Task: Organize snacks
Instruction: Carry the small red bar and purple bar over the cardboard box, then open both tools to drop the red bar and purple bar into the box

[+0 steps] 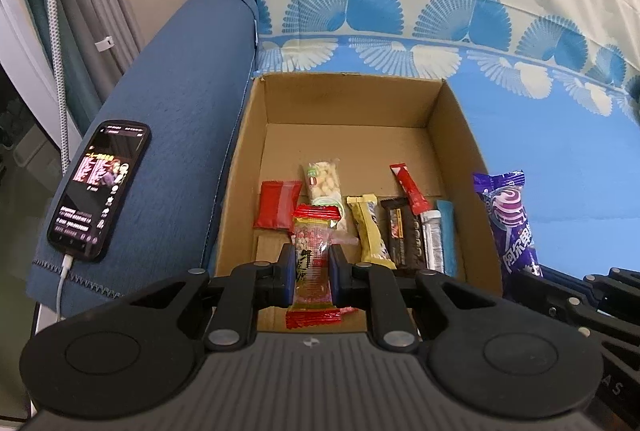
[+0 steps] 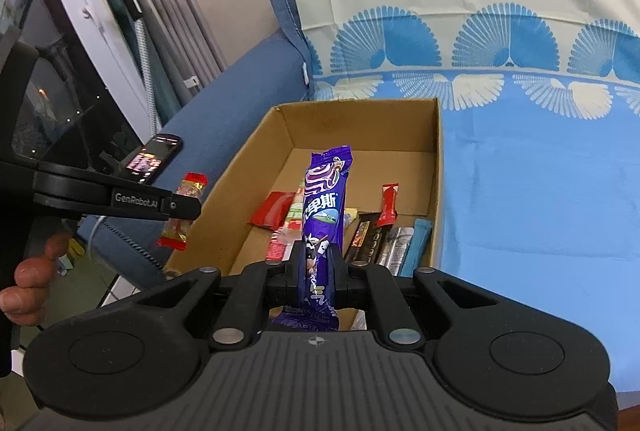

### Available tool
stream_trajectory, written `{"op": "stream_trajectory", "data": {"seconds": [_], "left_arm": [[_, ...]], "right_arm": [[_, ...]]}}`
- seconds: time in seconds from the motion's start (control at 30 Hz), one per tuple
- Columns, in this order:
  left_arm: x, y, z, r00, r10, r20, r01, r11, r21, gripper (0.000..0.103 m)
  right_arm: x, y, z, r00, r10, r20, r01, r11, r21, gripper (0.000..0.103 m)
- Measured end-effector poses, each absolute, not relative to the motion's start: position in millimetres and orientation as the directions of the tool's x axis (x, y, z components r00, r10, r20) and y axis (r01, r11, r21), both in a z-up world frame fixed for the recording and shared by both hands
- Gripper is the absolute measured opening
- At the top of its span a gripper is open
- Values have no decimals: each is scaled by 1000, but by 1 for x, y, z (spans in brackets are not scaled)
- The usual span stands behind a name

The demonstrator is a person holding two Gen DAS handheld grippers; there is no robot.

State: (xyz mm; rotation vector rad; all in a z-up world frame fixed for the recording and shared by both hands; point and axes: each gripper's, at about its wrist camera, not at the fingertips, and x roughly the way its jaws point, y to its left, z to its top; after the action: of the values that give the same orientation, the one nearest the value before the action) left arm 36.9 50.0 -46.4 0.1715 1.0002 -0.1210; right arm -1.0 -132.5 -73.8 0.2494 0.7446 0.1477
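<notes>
"GenRobot.AI" reads on the left gripper (image 2: 182,209), clamped on a red-ended clear candy packet (image 1: 311,263); right gripper (image 2: 319,271) pinches a purple wrapper (image 2: 322,215) (white Chinese characters) above the cardboard box (image 1: 248,135).

Home, blue sofa (image 1: 168,119), curtains (image 2: 176,11)

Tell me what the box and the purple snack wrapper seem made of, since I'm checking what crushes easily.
Box: plain brown cardboard, matte, with folded corners and raw cut edges; likely corrugated. Purple snack wrapper: thin glossy plastic film, probably, going by its sheen, printed surface and crimped, serrated end seal; it stands clamped in the right hand-held gripper.
</notes>
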Motion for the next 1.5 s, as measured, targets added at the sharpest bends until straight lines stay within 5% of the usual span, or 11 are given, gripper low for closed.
{"op": "stream_trajectory", "data": {"seconds": [1.2,1.27,1.3,1.33,1.37,1.4,1.5], "left_arm": [[150,37,-143,413,43,-910,188,973,131,19],[151,36,-142,423,35,-906,199,971,130,40],[151,36,-141,430,38,-902,202,970,138,80],[151,36,-138,448,53,-892,191,969,154,102],[148,37,-135,478,65,-876,175,970,168,103],[144,38,-132,500,77,-862,166,969,182,103],[133,41,-127,491,78,-868,191,962,194,103]], "right_arm": [[124,-159,-147,637,187,-748,50,958,282,11],[127,-158,-147,632,191,-751,48,958,283,15],[128,-159,-147,632,189,-752,49,958,283,20],[130,-160,-146,632,184,-753,56,958,281,45],[131,-161,-144,632,172,-756,71,958,277,74],[131,-161,-142,635,156,-756,85,959,269,84],[119,-160,-134,652,141,-745,79,965,252,89]]}}
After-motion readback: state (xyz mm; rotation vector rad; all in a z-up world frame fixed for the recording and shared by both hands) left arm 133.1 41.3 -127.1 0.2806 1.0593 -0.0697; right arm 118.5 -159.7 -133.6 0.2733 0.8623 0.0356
